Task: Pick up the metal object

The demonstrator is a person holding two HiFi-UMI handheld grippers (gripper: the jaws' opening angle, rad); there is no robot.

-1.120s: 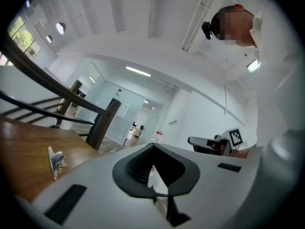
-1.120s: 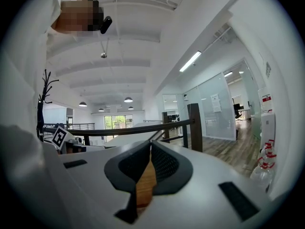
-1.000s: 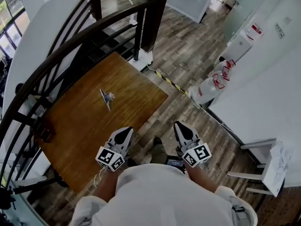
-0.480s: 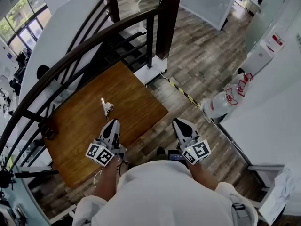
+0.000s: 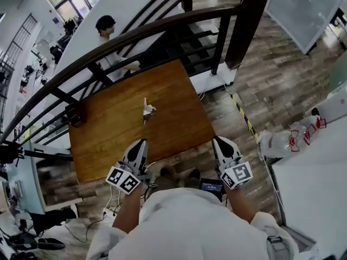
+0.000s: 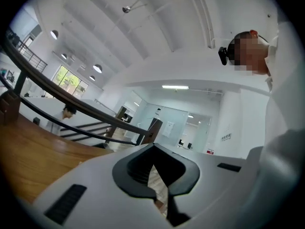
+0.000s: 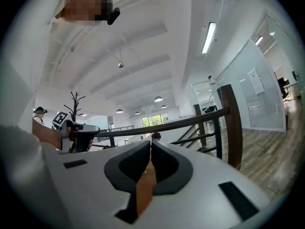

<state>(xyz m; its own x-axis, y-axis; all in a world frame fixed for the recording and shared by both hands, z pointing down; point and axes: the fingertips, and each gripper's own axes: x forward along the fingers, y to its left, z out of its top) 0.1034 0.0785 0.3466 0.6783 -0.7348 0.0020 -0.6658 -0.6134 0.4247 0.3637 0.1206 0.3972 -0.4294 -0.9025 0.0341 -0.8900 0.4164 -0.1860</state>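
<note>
The metal object [image 5: 147, 110], a small shiny clip-like piece, lies on the brown wooden table [image 5: 114, 129] near its middle. My left gripper [image 5: 142, 142] hovers over the table's near edge, well short of the object, with its jaws shut and nothing between them. My right gripper [image 5: 218, 140] is held off the table's right side above the plank floor, also shut and empty. In the left gripper view the left gripper [image 6: 153, 145] has its tips together, with the table [image 6: 28, 151] at the left. In the right gripper view the right gripper [image 7: 151, 141] is shut too.
A dark curved railing [image 5: 162, 26] and stairs run behind the table, with a person [image 5: 105, 26] beyond it. A dark small box [image 5: 76, 114] sits at the table's far left corner. White bags [image 5: 287, 140] and yellow-black floor tape [image 5: 244, 118] lie to the right.
The head view has swung so the table now sits centred ahead. The left gripper has come over the table's near edge. Both grippers stay shut; the metal object has not moved.
</note>
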